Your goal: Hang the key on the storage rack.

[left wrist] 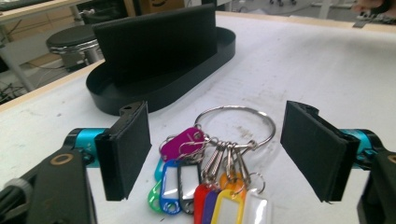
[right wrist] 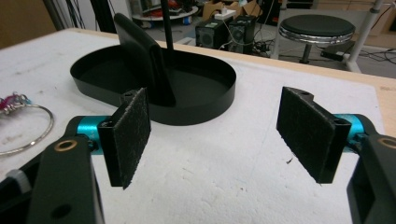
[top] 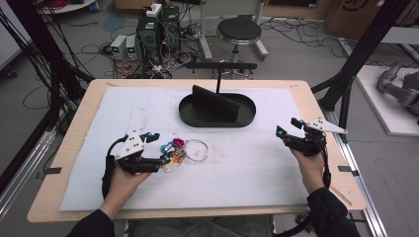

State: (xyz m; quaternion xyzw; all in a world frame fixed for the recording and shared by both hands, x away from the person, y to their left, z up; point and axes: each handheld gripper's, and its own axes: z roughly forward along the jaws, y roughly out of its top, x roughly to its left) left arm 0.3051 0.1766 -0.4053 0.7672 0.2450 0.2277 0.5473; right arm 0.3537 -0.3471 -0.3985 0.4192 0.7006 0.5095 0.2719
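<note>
A bunch of coloured key tags [top: 171, 152] [left wrist: 205, 191] on a large metal ring [top: 195, 149] [left wrist: 236, 122] lies on the white mat [top: 247, 163], left of centre. My left gripper [top: 157, 148] [left wrist: 215, 154] stands open, its jaws on either side of the tags just above the mat. A black oval tray [top: 217, 109] [left wrist: 159, 88] [right wrist: 154, 84] with an upright divider stands behind them at mid table. My right gripper [top: 286, 129] [right wrist: 215, 135] is open with nothing between its jaws, hovering over bare mat at the right. Part of the ring [right wrist: 28, 135] lies at the left edge of the right gripper view.
A thin black post [top: 218, 79] rises behind the tray. The wooden table edge [top: 69, 143] frames the mat. Beyond the table are a black stool [top: 239, 30], computer boxes and cables on the floor.
</note>
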